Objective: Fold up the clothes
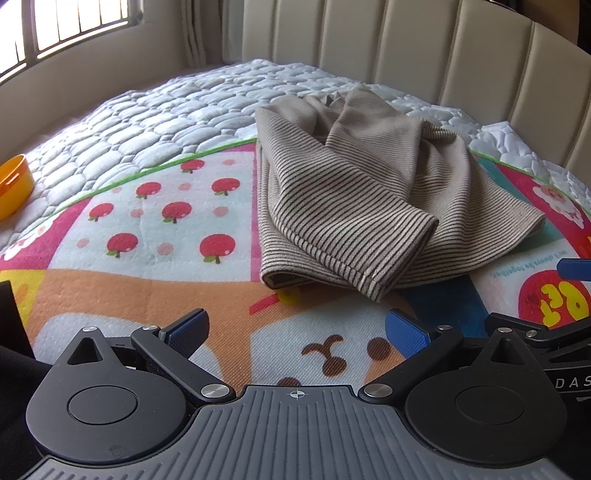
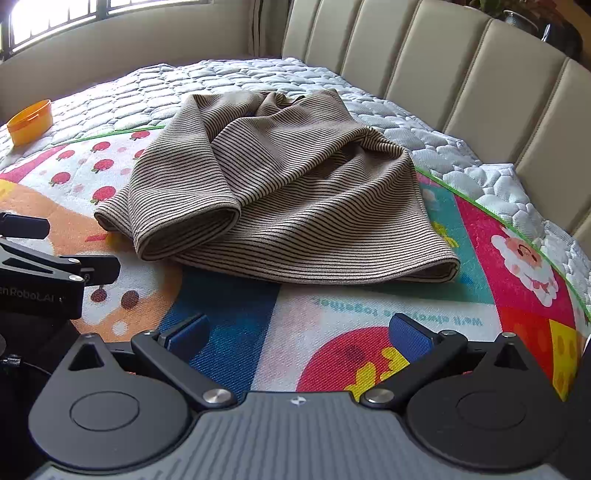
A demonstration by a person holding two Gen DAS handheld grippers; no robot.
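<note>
A beige garment with thin dark stripes (image 1: 354,199) (image 2: 288,199) lies crumpled on a colourful play mat (image 1: 155,221) (image 2: 369,317) spread over a bed. Its hem faces me and a sleeve is folded across the front. My left gripper (image 1: 295,332) hovers open over the mat, short of the garment's near left corner, with nothing between its blue pads. My right gripper (image 2: 299,332) is also open and empty, a little short of the hem's near right part. The left gripper's body (image 2: 44,269) shows at the left edge of the right wrist view.
A white quilted mattress cover (image 1: 155,118) (image 2: 207,77) stretches behind the mat. An orange round container (image 1: 13,184) (image 2: 31,122) sits on it at far left. A padded beige headboard (image 1: 424,48) (image 2: 461,66) bounds the far right side; a barred window (image 1: 55,26) is at back left.
</note>
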